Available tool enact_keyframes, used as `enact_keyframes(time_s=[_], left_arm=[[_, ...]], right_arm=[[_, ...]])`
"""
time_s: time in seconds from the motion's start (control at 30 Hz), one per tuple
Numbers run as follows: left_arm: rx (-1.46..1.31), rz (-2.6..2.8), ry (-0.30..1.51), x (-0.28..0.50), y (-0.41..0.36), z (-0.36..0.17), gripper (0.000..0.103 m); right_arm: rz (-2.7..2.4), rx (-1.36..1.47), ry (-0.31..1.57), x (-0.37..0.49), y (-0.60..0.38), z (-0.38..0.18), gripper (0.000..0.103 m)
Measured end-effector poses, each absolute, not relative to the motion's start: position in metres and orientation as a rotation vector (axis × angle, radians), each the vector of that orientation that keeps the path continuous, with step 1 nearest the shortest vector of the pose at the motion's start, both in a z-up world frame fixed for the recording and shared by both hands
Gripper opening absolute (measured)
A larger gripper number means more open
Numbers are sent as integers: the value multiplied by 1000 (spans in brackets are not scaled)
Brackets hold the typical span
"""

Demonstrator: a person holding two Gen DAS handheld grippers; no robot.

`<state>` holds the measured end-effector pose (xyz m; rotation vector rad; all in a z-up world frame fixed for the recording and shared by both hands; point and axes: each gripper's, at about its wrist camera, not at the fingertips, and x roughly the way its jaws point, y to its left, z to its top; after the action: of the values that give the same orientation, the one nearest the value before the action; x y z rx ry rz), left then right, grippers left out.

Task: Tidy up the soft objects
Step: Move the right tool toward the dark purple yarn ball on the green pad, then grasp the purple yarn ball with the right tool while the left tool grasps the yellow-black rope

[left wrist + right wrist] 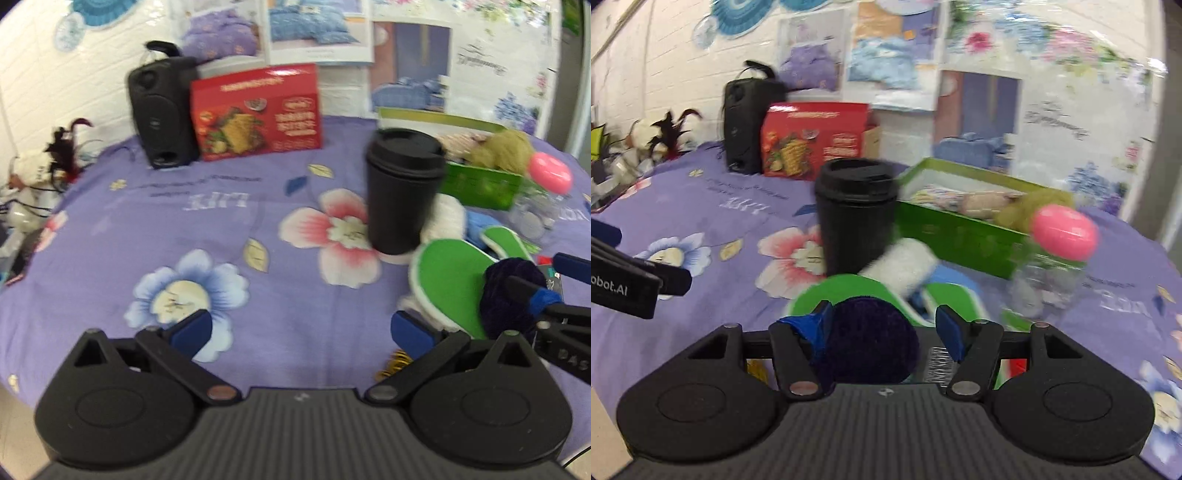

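Seemingly bound for the green box (960, 236), a navy velvet scrunchie (868, 343) sits between the right gripper (882, 332) jaws; whether both pads press it, blur hides. Left gripper (301, 328) gapes empty, free to assist.

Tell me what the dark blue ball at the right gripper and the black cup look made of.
Dark blue ball: looks like plush or velvety fabric, with a fuzzy, matte, light-absorbing surface. Black cup: probably hard plastic, smooth and matte with a faint sheen, rigid lid; blur leaves this uncertain.

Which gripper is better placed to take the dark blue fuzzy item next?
Right. The right gripper already has the dark blue fuzzy item between its fingers, one pad against it. The left gripper stands open over bare bedsheet.
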<state>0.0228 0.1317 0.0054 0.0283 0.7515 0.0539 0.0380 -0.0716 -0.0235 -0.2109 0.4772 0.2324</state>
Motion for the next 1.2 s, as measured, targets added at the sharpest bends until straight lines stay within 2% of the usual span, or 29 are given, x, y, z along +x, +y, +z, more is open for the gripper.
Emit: enact_keyframes(time_s=[0.37, 0.5, 0.67, 0.83, 1.07, 1.2], left_arm=[[-30, -168, 912, 13, 66, -25, 103], [30, -100, 909, 21, 45, -35, 103], [30, -63, 997, 39, 39, -63, 103], [29, -59, 992, 44, 41, -63, 103], [36, -81, 992, 44, 43, -62, 103], [40, -90, 986, 44, 42, -62, 103]], right_arm=[[-147, -94, 505, 20, -192, -28, 50], [-116, 8, 507, 22, -211, -34, 50], [-52, 148, 486, -1, -235, -29, 51], [50, 141, 526, -16, -221, -30, 52], [109, -10, 598, 14, -180, -41, 53], [111, 9, 624, 27, -182, -47, 55]])
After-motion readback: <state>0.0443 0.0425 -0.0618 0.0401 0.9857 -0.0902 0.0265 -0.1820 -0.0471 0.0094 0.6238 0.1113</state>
